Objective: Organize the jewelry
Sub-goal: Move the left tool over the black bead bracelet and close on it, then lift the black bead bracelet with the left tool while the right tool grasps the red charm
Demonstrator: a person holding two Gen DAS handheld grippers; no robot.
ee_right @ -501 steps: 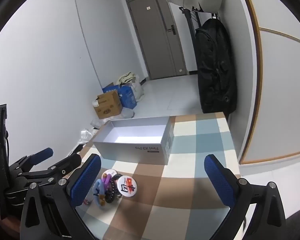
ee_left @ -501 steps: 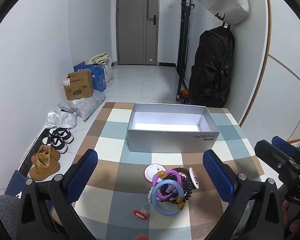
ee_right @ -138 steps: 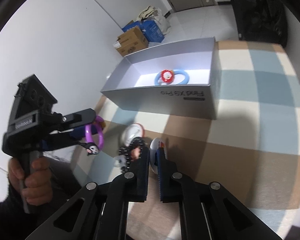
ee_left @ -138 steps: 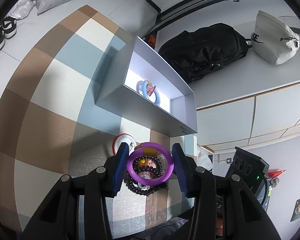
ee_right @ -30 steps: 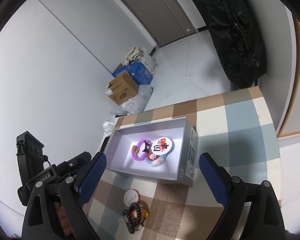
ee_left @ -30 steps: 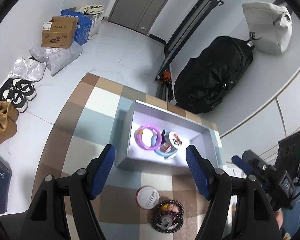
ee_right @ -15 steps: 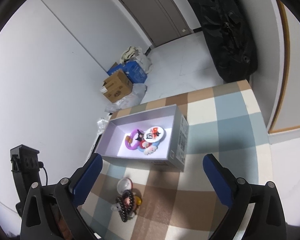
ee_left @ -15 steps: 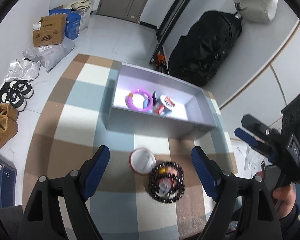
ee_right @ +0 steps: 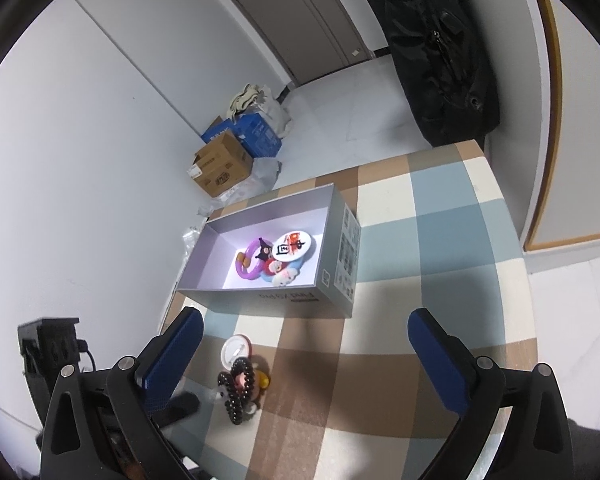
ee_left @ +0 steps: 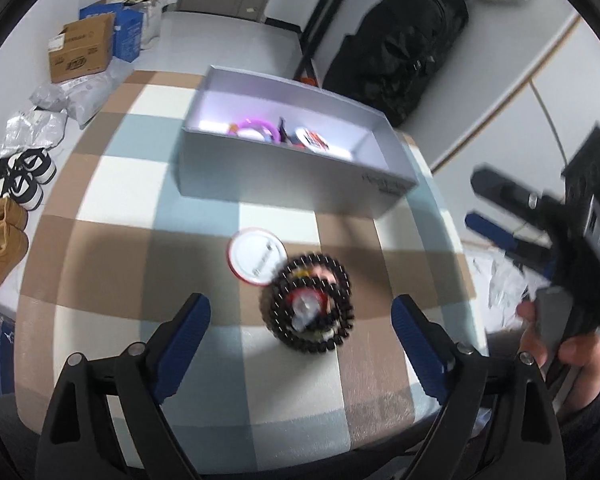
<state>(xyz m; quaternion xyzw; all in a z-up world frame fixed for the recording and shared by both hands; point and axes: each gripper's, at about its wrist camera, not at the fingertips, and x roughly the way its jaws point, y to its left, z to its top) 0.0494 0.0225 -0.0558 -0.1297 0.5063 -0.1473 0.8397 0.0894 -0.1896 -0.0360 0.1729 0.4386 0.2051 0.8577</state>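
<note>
A grey open box (ee_left: pixel 284 184) (ee_right: pixel 284 300) stands on the checked table and holds a purple ring (ee_right: pixel 249 264), a round badge (ee_right: pixel 293 249) and a blue ring with charms (ee_right: pixel 282 274). In front of it lie a white round badge (ee_left: pixel 256 256) (ee_right: pixel 236 350) and a black bead bracelet (ee_left: pixel 310 304) (ee_right: pixel 238 390) coiled on small charms. My left gripper (ee_left: pixel 300 344) is open and empty, just above the bracelet. My right gripper (ee_right: pixel 304 360) is open and empty, high above the table; it also shows at the right of the left wrist view (ee_left: pixel 512 236).
The checked tablecloth (ee_left: pixel 112 184) covers a small table. Shoes (ee_left: pixel 4 216), cardboard boxes (ee_left: pixel 84 50) and bags lie on the floor to the left. A black backpack (ee_left: pixel 400 52) leans on the far wall. A door (ee_right: pixel 296 16) stands behind.
My left gripper has dropped lower and closer to the bead bracelet, still open. The right gripper has shifted slightly and stays open.
</note>
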